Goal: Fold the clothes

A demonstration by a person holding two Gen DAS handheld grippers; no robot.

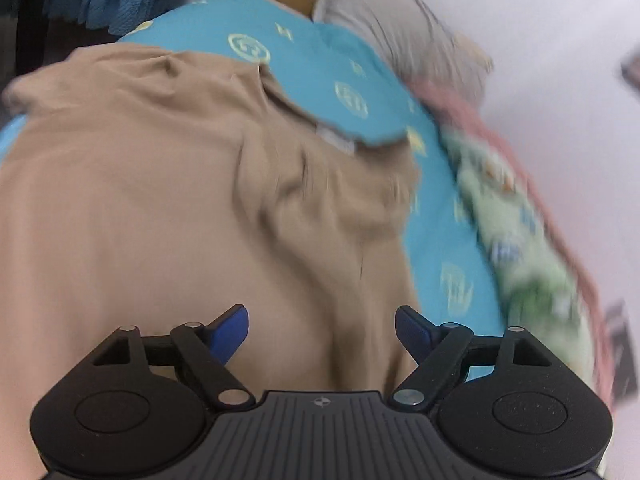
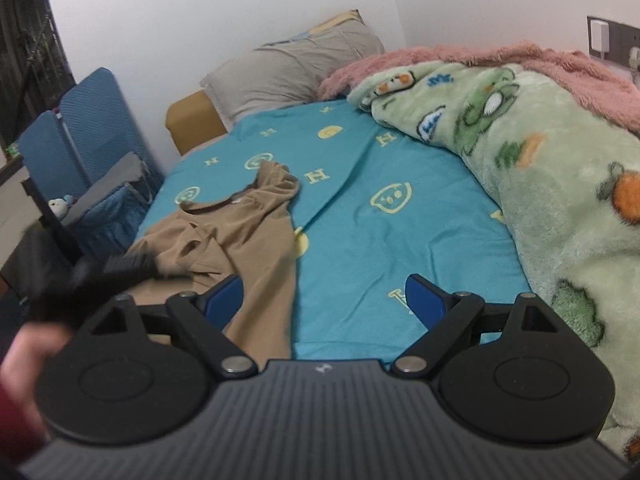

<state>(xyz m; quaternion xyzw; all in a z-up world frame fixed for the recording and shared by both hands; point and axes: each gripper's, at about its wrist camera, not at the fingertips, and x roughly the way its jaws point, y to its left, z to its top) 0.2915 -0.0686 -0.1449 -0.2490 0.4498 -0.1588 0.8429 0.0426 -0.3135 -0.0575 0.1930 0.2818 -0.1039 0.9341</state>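
Tan shirt (image 2: 240,232) lies crumpled on the teal bedsheet (image 2: 400,240), beside a green fleece blanket (image 2: 540,168) and grey pillow (image 2: 296,68). Both the left gripper (image 1: 322,332) and right gripper (image 2: 324,300) have fingers spread, empty.

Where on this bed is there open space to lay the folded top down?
The widest bare patch is the teal sheet between the tan shirt and the green blanket. A smaller strip lies between the shirt's collar and the grey pillow. The right side is crowded with bunched blankets.
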